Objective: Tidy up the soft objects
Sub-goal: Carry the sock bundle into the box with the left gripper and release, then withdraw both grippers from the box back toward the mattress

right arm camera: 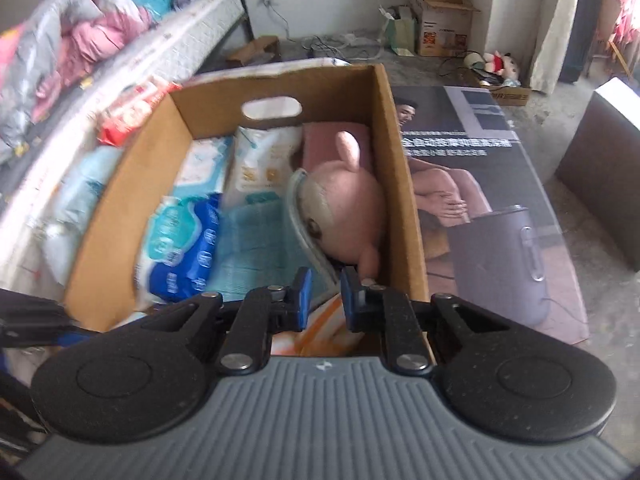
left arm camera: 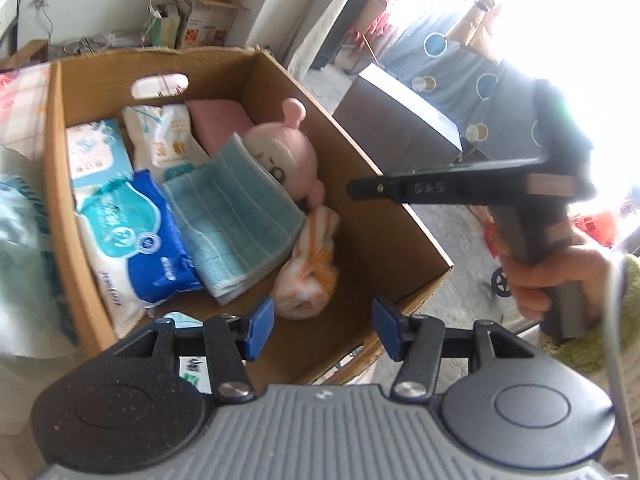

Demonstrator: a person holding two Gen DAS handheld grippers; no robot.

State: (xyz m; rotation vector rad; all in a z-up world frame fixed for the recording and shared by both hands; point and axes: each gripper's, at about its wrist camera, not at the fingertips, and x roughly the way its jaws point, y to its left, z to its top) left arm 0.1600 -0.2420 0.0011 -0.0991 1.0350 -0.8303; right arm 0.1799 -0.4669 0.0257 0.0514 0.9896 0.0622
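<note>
A cardboard box (left arm camera: 400,208) holds a pink plush doll (left arm camera: 288,148), a folded teal cloth (left arm camera: 236,216), an orange-and-white striped soft toy (left arm camera: 312,268), a blue wipes pack (left arm camera: 136,240), two white tissue packs (left arm camera: 96,148) and a pink pad (left arm camera: 216,120). My left gripper (left arm camera: 323,330) is open and empty above the box's near edge. My right gripper (right arm camera: 323,298) is slightly open and empty, hovering over the near end of the box (right arm camera: 128,184), just above the striped toy (right arm camera: 320,328) and near the doll (right arm camera: 348,208). It also shows from the side in the left wrist view (left arm camera: 360,190).
A bed with piled clothes (right arm camera: 80,32) runs along the left. More packs (right arm camera: 80,184) lie beside the box. A printed poster (right arm camera: 488,200) lies on the floor to the right. Cartons (right arm camera: 440,20) and a small doll (right arm camera: 500,64) stand by the far wall.
</note>
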